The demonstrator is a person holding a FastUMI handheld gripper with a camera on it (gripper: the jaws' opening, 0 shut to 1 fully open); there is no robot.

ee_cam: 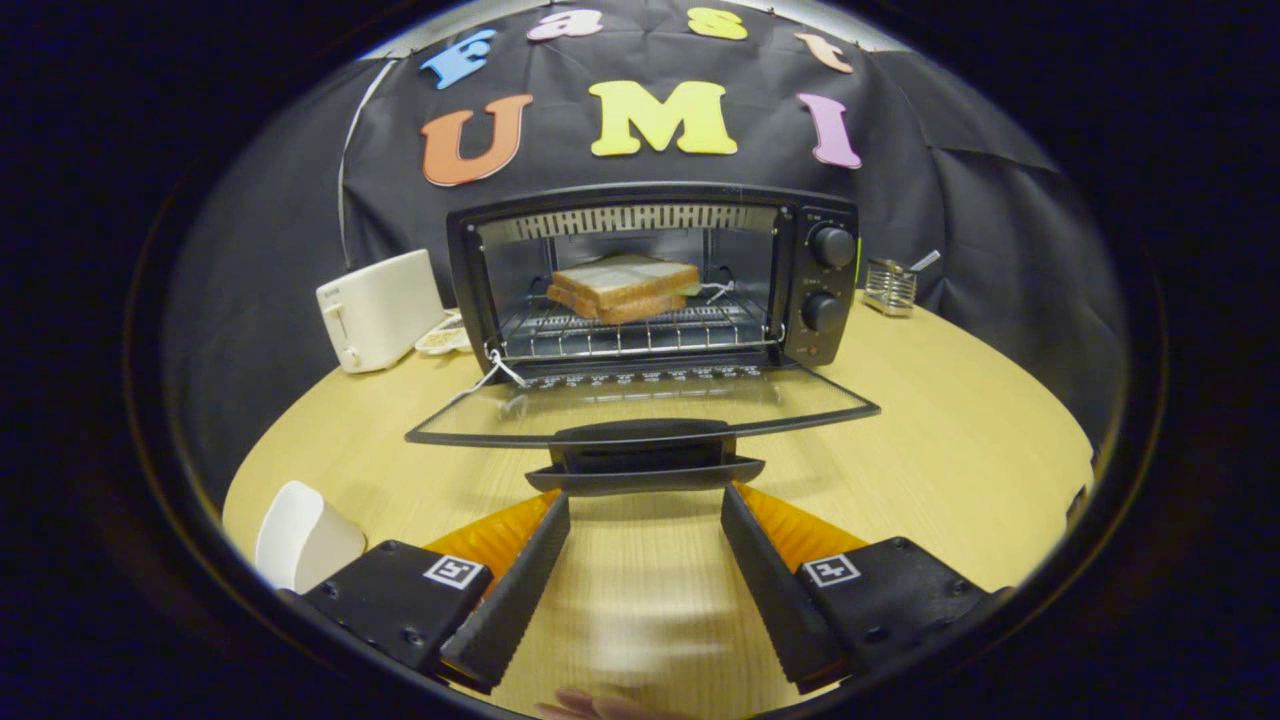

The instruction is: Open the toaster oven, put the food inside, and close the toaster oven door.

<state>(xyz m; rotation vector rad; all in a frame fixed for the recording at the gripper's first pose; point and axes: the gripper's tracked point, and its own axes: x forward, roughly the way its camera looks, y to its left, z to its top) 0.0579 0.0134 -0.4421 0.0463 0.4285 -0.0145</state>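
Toaster oven point(650, 290) door point(640, 410) folded flat open, sandwich point(622, 286) on rack, gripper point(645, 505) spread empty below handle point(645, 455)

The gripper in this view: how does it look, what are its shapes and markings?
The gripper has two long, wedge-shaped fingers with ribbed inner faces. Each finger sits on a blocky black mount fixed with screws, and each mount carries a small square black-and-white marker. Ridged orange parts lie outside each finger.

Gripper view: low over the table point(950, 440), looking forward along 2 fingers point(510, 590) at the toaster oven point(655, 275) just ahead.
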